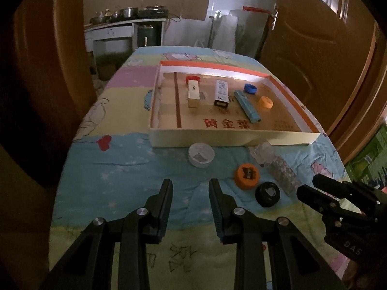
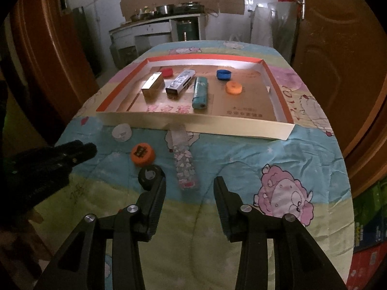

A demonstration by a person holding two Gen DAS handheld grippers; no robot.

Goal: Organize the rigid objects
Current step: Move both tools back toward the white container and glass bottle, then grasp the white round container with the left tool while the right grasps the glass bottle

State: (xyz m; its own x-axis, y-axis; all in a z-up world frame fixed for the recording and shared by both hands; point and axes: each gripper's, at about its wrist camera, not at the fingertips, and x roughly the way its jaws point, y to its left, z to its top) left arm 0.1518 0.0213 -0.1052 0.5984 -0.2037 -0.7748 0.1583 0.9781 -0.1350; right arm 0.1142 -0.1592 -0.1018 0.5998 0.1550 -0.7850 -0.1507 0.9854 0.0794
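Note:
A shallow cardboard box (image 1: 205,141) (image 2: 217,126) lies on the cloth-covered table. In it lie a beige box (image 1: 194,93) (image 2: 152,84), a white tube box (image 1: 221,91) (image 2: 180,83), a teal tube (image 1: 247,106) (image 2: 200,91), and red (image 1: 192,77), blue (image 1: 250,88) (image 2: 223,74) and orange caps (image 1: 265,102) (image 2: 233,88). On the cloth in front lie a white cap (image 1: 201,154) (image 2: 122,132), an orange lid (image 1: 246,176) (image 2: 142,154), a black cap (image 1: 267,193) (image 2: 148,175) and a clear patterned tube (image 1: 278,166) (image 2: 183,159). My left gripper (image 1: 190,188) is open and empty. My right gripper (image 2: 189,186) is open just short of the patterned tube.
The table's near edge and both sides drop off close by. Brown doors (image 1: 321,48) stand at the sides. A kitchen counter with pots (image 1: 125,17) lies beyond the table. Coloured crates (image 2: 370,229) stand at the right.

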